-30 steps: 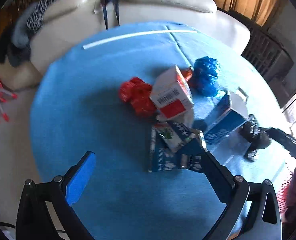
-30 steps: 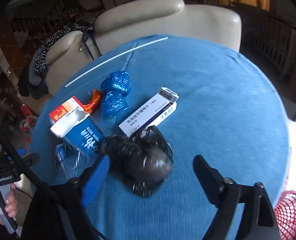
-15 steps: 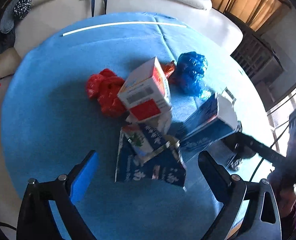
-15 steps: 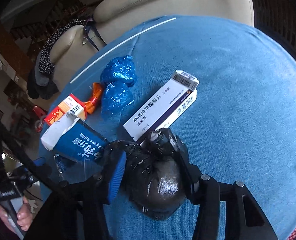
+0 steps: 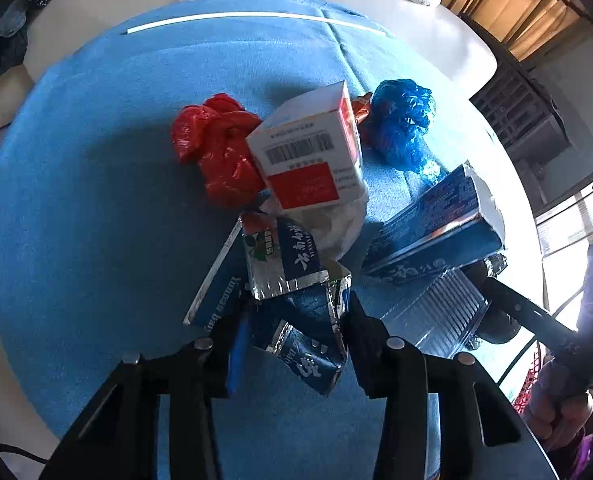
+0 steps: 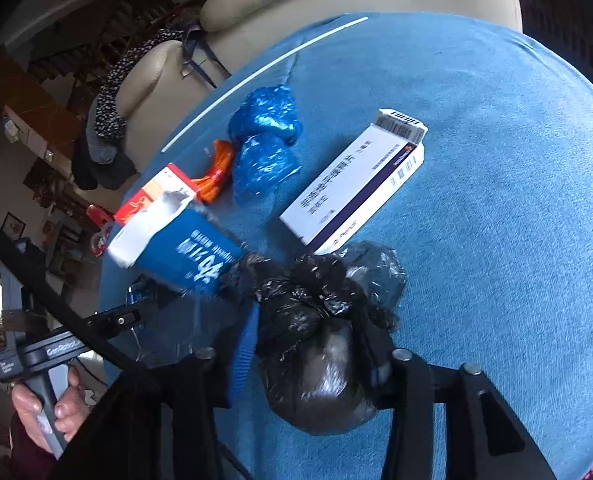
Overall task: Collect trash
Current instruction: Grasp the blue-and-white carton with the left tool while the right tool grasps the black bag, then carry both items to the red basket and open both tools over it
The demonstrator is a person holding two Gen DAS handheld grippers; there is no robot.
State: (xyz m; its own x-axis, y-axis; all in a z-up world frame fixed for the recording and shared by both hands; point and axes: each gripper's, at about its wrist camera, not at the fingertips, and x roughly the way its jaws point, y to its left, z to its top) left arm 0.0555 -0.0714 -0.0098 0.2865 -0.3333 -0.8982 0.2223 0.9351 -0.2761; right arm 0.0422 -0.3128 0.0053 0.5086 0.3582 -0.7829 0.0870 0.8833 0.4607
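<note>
Step in hand: grasping. Both tongs have just been closing, each with a piece of trash between its jaws.
Left tongs [image 5: 296,328]: clamped on the crumpled foil sachet [image 5: 308,320], which lies on the blue surface [image 5: 96,240] at the near edge of the litter pile.
Right tongs [image 6: 308,344]: clamped on the black plastic bag [image 6: 320,340], just beside the white medicine box [image 6: 356,184].
Left behind: red bag [image 5: 216,148], red-and-white carton [image 5: 312,152], blue bag [image 5: 400,120], blue box [image 5: 436,224].
Next move, as judged: lift both pieces clear without dragging neighbours, then carry them to a bin; a red basket [image 5: 530,384] shows at the surface's edge.
</note>
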